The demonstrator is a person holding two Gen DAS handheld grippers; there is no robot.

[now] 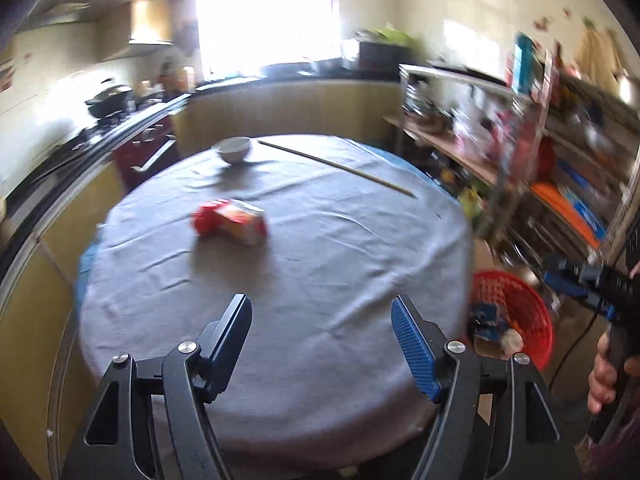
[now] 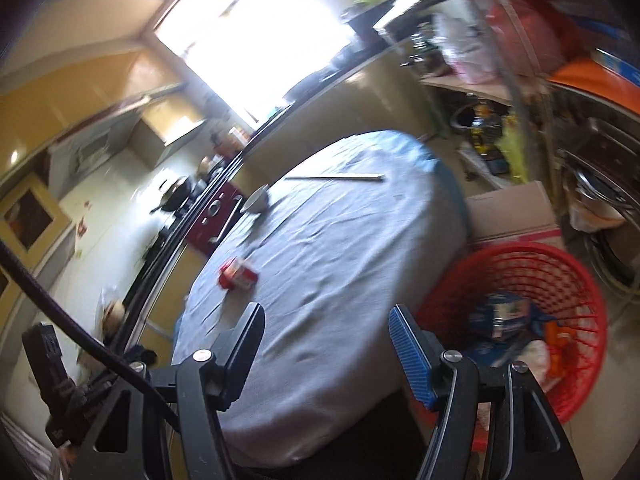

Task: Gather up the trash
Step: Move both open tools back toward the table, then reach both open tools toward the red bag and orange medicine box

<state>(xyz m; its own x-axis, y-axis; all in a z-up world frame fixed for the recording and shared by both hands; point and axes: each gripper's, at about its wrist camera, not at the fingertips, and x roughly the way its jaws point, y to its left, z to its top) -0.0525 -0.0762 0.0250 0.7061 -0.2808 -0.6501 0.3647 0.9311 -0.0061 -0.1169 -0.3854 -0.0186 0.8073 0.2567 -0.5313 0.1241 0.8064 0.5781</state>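
A red and orange snack package (image 1: 231, 221) lies on its side on the round table (image 1: 360, 264) with a grey cloth; it also shows in the right wrist view (image 2: 237, 274). A red mesh basket (image 1: 516, 312) stands on the floor right of the table and holds several pieces of trash; it is close in the right wrist view (image 2: 560, 280). My left gripper (image 1: 322, 344) is open and empty above the table's near side. My right gripper (image 2: 326, 354) is open and empty over the table's near right edge, beside the basket.
A white bowl (image 1: 234, 149) and a long thin stick (image 1: 336, 166) lie at the table's far side. A kitchen counter with a stove (image 1: 108, 100) runs on the left. Cluttered shelves (image 1: 540, 152) and a cardboard box (image 2: 512, 212) stand on the right.
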